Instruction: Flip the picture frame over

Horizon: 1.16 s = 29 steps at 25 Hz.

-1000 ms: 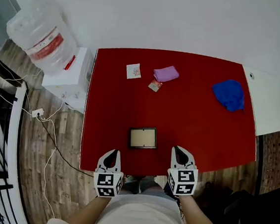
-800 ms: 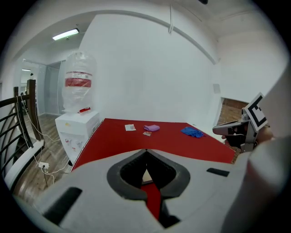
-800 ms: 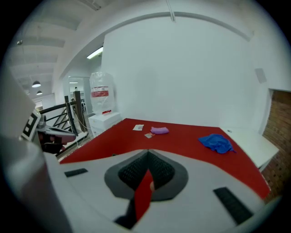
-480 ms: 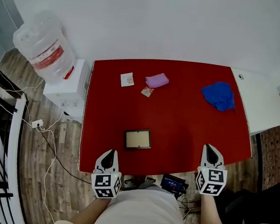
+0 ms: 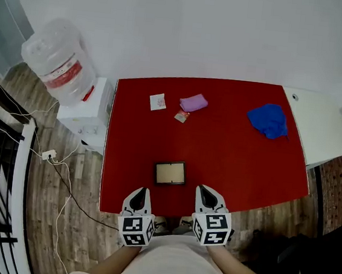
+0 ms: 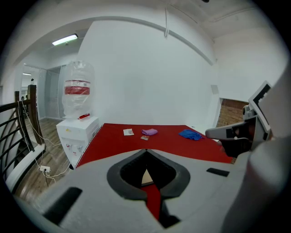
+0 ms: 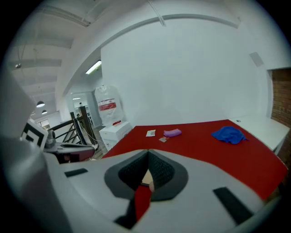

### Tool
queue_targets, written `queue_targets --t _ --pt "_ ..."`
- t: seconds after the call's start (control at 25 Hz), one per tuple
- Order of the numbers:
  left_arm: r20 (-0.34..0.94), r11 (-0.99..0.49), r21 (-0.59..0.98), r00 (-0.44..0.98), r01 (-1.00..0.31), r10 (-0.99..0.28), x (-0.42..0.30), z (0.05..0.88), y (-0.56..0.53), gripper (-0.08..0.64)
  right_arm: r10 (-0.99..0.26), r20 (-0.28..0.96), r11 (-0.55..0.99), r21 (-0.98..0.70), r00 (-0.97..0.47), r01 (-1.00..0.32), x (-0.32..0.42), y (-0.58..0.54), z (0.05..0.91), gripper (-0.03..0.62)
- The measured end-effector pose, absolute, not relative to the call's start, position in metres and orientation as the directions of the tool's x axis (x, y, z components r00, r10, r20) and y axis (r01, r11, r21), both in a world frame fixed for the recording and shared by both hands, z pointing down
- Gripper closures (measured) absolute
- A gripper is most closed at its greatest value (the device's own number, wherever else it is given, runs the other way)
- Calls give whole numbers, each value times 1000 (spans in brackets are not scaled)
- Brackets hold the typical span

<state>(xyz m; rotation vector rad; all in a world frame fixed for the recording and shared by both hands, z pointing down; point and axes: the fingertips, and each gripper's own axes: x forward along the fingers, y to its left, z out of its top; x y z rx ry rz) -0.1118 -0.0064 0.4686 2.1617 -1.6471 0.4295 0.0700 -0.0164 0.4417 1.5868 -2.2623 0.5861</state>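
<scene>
Bare red tabletop rings the picture frame on every side, so you have room to pass left or right of it from the near edge. The card, small packet and purple cloth lie well apart from it by the far edge, the blue cloth at far right. A water dispenser stands beside the table's left edge.

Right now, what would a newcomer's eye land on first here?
The bright red table fills the middle of the head view, with a small picture frame lying flat near its front edge. The left gripper and right gripper hover at that edge just short of the frame, both shut and empty. A blue cloth lies far right; a water dispenser stands beyond the table's left side.
</scene>
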Motion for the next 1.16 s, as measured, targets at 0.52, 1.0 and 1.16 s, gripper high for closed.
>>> queue_targets --t 0.52,1.0,1.16 --pt "461 -258 114 282 -959 -841 -104 469 -7 555 -788 511 352 -83 -343 -932 45 -22 461 589" --pt "462 -264 115 287 -957 -839 -103 468 -10 555 -781 515 361 -91 -354 -928 43 -22 464 589" --pt "465 -264 117 288 -957 -837 -103 469 -11 555 -775 522 363 -91 -355 -927 44 -23 465 589"
